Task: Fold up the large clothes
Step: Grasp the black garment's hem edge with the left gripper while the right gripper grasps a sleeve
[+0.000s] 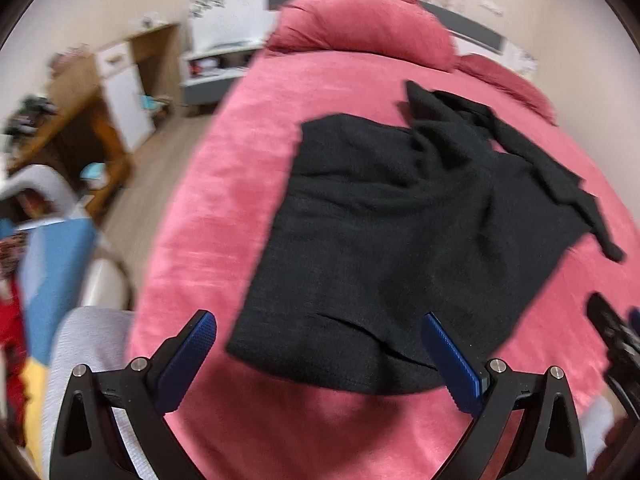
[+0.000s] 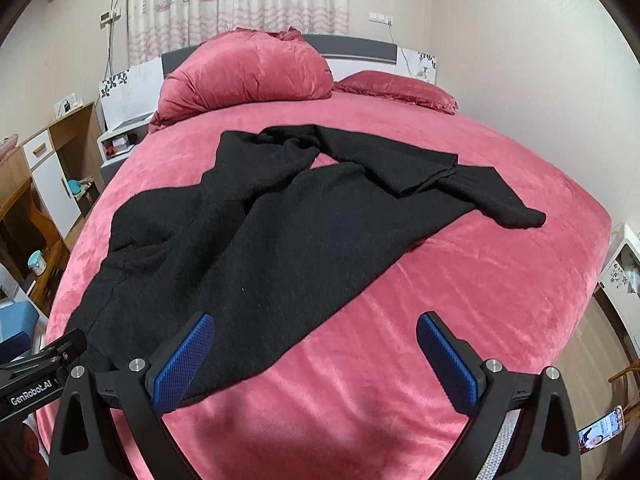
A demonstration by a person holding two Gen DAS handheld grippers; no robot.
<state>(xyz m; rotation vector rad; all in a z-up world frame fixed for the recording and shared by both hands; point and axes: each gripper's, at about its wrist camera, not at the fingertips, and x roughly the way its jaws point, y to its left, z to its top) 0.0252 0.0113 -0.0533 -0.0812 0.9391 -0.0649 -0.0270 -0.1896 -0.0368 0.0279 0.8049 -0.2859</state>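
A large black knit garment [image 1: 400, 216] lies spread and partly rumpled on the pink bed [image 1: 224, 184]. It also shows in the right wrist view [image 2: 256, 240], with a sleeve [image 2: 496, 196] stretched to the right. My left gripper [image 1: 320, 340] is open and empty, above the garment's near hem. My right gripper [image 2: 316, 340] is open and empty, above the garment's near right edge and the bed [image 2: 440, 300]. The left gripper's body [image 2: 40, 372] shows at the lower left of the right wrist view.
Two pink pillows [image 2: 244, 76] [image 2: 396, 90] lie at the headboard. A wooden desk and white cabinet [image 2: 44, 176] stand left of the bed. A white nightstand [image 2: 120, 140] is at the back left. Colourful items [image 1: 40, 280] are at my left. A phone [image 2: 600, 434] lies at lower right.
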